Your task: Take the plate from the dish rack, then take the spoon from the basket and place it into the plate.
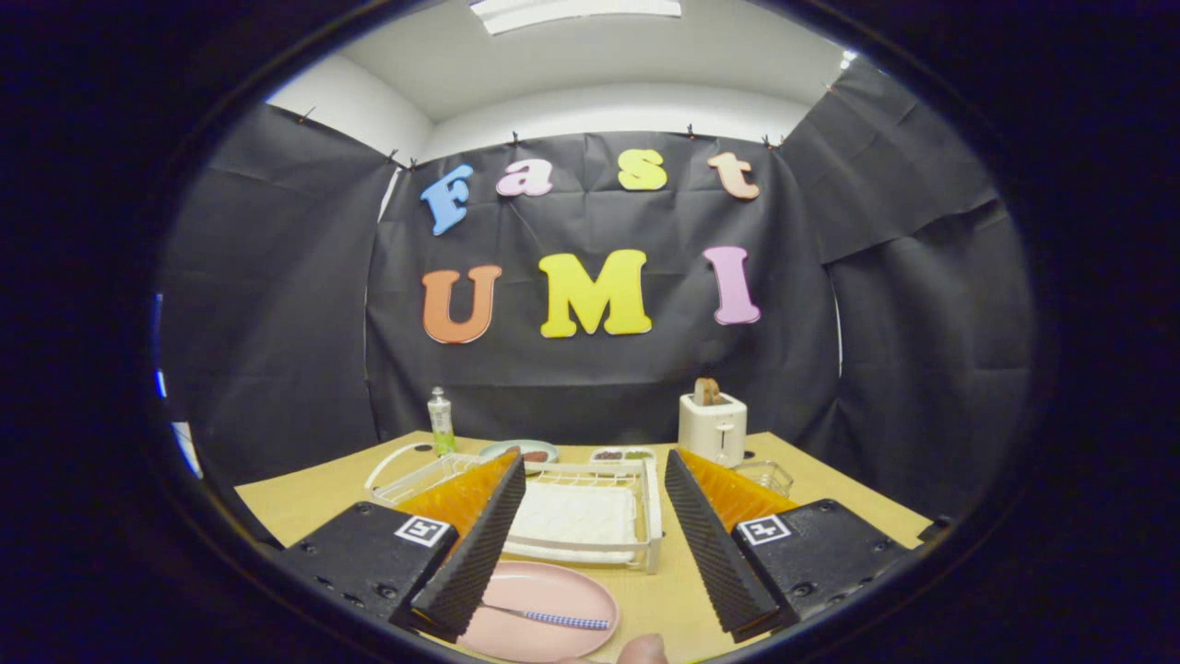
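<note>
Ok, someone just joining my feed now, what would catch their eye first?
Probably the open gripper, its two ridged black fingers spread wide. Between them, close in, a pink plate lies on the wooden table with a spoon in it. Just beyond sits the white dish rack, and further back a white toaster holding toast.

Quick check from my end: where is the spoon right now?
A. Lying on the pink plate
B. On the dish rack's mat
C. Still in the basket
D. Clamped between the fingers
A. The spoon lies flat on the pink plate, which sits on the table in front of the dish rack; the gripper has its fingers spread open, with nothing held between them.
</note>
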Demonstrator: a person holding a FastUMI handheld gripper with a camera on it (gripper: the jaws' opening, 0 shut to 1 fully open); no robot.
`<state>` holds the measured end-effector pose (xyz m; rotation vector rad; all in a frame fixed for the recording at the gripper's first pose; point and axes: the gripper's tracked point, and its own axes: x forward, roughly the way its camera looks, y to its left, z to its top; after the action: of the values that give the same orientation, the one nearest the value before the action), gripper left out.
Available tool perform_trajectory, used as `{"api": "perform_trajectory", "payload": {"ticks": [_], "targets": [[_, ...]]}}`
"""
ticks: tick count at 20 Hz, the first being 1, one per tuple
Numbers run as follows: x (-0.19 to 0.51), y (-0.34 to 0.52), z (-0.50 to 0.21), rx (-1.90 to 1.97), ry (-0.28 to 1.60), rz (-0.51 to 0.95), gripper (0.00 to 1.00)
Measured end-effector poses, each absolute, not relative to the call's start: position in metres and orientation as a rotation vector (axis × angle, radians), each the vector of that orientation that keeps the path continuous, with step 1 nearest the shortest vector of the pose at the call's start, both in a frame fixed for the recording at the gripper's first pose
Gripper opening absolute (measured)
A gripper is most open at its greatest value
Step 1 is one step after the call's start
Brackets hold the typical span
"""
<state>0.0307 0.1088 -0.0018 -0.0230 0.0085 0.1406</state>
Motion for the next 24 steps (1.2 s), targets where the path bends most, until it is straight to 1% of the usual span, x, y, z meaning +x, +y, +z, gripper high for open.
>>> {"api": "perform_trajectory", "payload": {"ticks": [5, 7, 10, 14, 18, 24], "targets": [[0.009, 0.081, 0.035, -0.030, -0.072, 0.124, 0.98], [0.001, 0.065, 0.041, -0.070, -0.100, 0.085, 0.98], [-0.015, 0.061, 0.021, -0.077, -0.083, 0.097, 0.98], [-0.028, 0.054, -0.001, 0.013, -0.040, 0.131, 0.98], [-0.041, 0.041, -0.001, 0.007, -0.082, 0.095, 0.98], [-0.065, 0.045, -0.014, 0.002, -0.086, 0.104, 0.98]]}}
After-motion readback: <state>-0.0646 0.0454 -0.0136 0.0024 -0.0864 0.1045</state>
